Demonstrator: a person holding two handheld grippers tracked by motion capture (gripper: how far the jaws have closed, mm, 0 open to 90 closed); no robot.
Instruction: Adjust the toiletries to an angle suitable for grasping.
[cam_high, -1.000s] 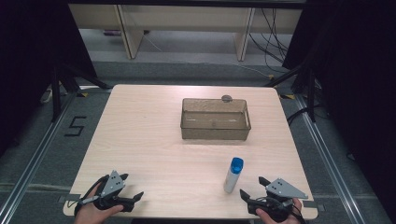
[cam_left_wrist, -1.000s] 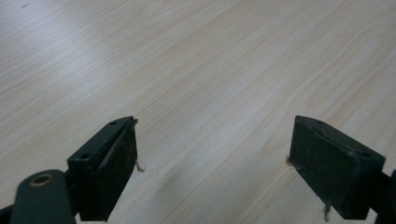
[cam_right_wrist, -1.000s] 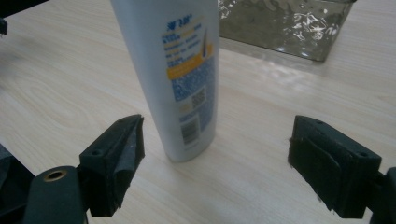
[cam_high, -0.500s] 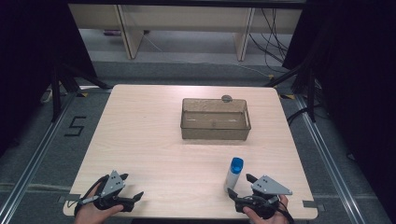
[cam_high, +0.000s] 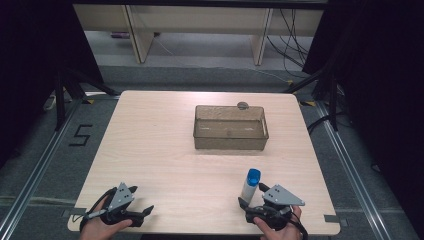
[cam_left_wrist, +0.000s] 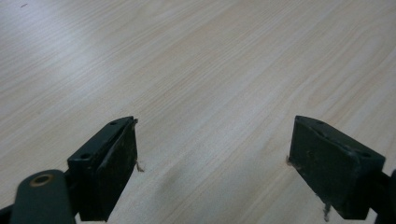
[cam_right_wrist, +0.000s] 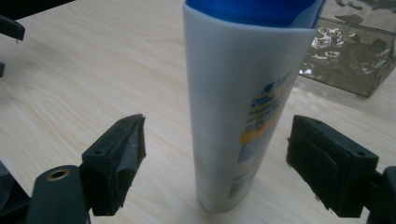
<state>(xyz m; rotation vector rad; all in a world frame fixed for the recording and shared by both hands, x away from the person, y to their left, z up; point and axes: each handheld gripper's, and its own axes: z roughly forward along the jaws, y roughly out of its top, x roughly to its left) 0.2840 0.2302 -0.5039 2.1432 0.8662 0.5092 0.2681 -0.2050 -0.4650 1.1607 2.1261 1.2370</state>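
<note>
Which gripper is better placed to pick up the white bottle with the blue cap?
Right. The right gripper sits open just behind the upright bottle, which stands between its jaws. The left gripper is far across the table, facing bare wood.

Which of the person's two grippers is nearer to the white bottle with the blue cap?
The right gripper: its open jaws flank the white bottle without touching it. The left gripper sits open at the table's near left corner, well away.

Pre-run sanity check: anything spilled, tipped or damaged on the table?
Nothing stands out. The bottle stands upright between the open right gripper. The clear bin sits square on the table. The left gripper is open over bare wood.
</note>
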